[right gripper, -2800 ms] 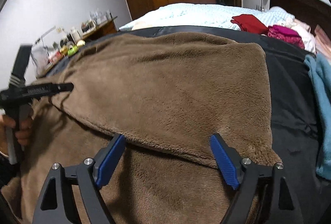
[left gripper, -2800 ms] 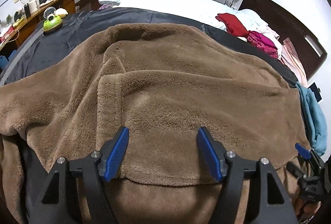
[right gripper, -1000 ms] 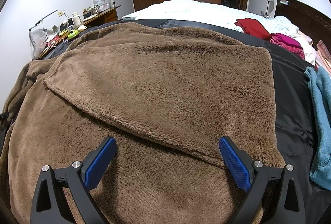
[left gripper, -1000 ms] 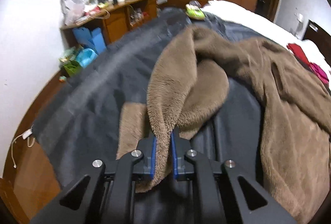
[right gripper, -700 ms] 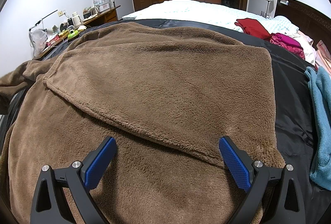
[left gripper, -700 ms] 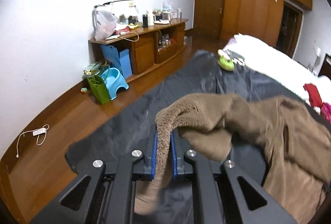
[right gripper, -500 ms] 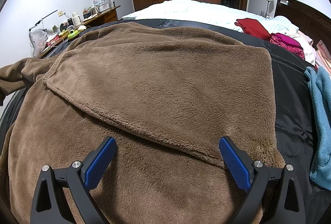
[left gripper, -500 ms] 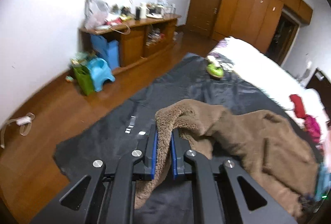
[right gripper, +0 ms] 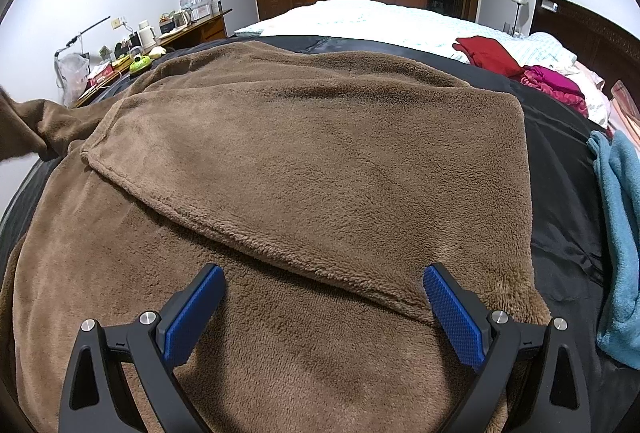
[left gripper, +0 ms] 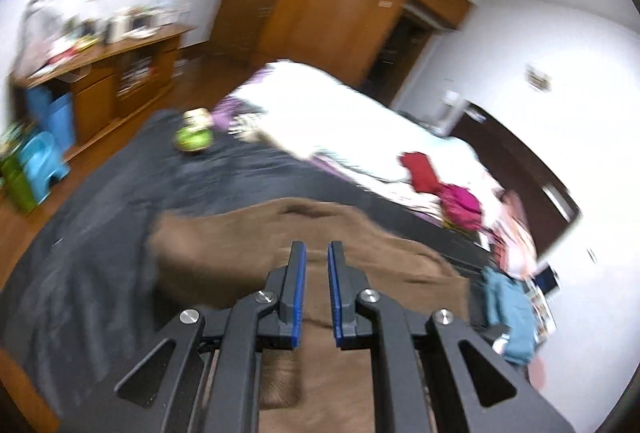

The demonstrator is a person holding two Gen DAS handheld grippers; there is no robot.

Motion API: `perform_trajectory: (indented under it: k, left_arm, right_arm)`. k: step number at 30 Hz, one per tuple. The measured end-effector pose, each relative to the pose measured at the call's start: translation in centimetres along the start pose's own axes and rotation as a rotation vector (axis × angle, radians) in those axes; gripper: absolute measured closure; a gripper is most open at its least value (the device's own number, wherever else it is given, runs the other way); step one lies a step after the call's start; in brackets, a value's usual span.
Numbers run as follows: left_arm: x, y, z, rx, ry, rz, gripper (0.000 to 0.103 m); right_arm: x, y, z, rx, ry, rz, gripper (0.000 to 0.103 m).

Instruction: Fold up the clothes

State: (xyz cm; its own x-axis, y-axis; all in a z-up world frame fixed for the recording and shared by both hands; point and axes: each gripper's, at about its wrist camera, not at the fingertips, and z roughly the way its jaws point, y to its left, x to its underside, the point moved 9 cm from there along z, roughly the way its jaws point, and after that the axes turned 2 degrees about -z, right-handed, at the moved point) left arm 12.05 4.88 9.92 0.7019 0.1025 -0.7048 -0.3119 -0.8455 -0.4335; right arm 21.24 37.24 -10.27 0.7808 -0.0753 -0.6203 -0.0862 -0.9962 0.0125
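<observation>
Lying spread over the black sheet [right gripper: 560, 169], the brown fleece garment [right gripper: 320, 161] has one panel folded across its middle, the fold edge running slantwise toward the right tongs [right gripper: 324, 309]. Those tongs hover just above the fleece with their blue pads wide apart and nothing between them. At the garment's left side a sleeve [right gripper: 36, 125] is lifted off the sheet and runs out of the right wrist picture, so whatever holds it is cut off there.

In the left wrist view, the left tongs [left gripper: 316, 293] have their pads drawn close together with brown fleece filling the narrow gap; they are clamped on the garment [left gripper: 248, 245], though heavy blur makes it hard to say which part. The fleece below them is smeared, its edges unclear.

Beyond the garment on the sheet sits a green toy [left gripper: 194, 135], too blurred to read. Right of the garment lies a teal cloth [right gripper: 620, 233], partly cut off by the picture edge. Farther back on the white bedding [right gripper: 380, 21] are a red cloth [right gripper: 486, 51] and a pink one [right gripper: 554, 83].
</observation>
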Motion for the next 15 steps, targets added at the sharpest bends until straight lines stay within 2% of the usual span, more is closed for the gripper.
perform_trajectory:
  k: [3,5,9,11,13,15]
  left_arm:
    - [0.3,-5.7,2.1,0.088,0.034,0.085,0.09]
    - [0.9,-8.3,3.4,0.088,0.055,0.149,0.09]
    - [2.3,-8.5,5.2,-0.017,0.078,0.251,0.09]
    - [3.4,-6.5,5.7,-0.102,0.092,0.274,0.085]
    - [4.8,-4.5,6.2,-0.166,0.116,0.293,0.063]
    - [6.5,-2.4,6.5,-0.213,0.148,0.308,0.049]
  right_arm:
    - [0.0,0.0,0.0,-0.002,-0.001,0.002,0.002]
    - [0.0,0.0,-0.1,-0.007,-0.002,0.006,0.002]
    - [0.0,0.0,-0.1,-0.011,-0.004,0.008,0.002]
    - [0.0,0.0,-0.1,-0.005,-0.002,0.004,0.002]
    - [0.1,0.1,-0.1,0.003,0.001,-0.002,0.002]
    - [0.1,0.2,-0.1,0.009,0.002,-0.007,0.002]
